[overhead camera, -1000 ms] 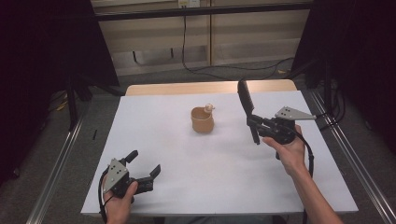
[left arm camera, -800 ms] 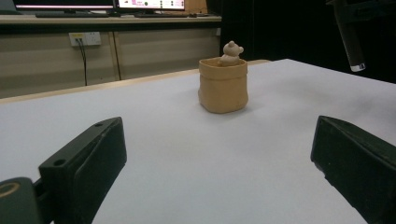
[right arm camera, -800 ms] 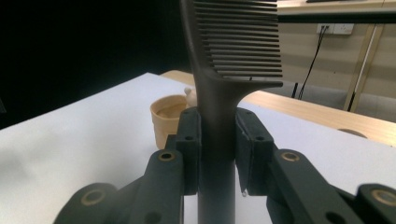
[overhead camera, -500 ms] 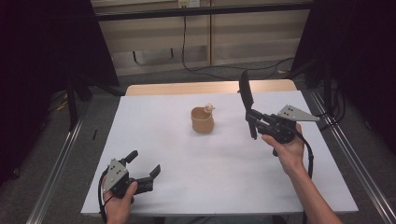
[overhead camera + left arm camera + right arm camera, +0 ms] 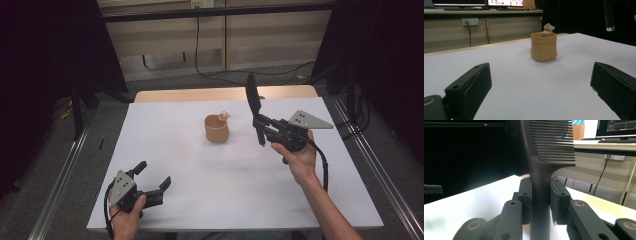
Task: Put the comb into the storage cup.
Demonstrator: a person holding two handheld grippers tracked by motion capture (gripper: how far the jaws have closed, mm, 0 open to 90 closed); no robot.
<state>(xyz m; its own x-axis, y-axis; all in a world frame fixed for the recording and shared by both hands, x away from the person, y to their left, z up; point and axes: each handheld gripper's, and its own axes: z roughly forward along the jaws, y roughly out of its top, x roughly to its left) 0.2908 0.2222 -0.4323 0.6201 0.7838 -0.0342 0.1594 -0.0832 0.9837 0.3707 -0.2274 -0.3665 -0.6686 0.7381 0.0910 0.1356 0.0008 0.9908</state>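
One comb (image 5: 541, 170), handle clamped in the right gripper (image 5: 541, 202), runs off-frame above.

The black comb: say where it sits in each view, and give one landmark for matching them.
High view: black comb upright, right of centre, clamped in the right tool.
Left gripper view: its handle end hangs at top right.
Right gripper view: centre, between the jaws.
Landmark: white table.

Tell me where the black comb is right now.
The black comb stands upright in the right gripper, clamped by its handle above the table's right half in the high view, just right of the tan pot.
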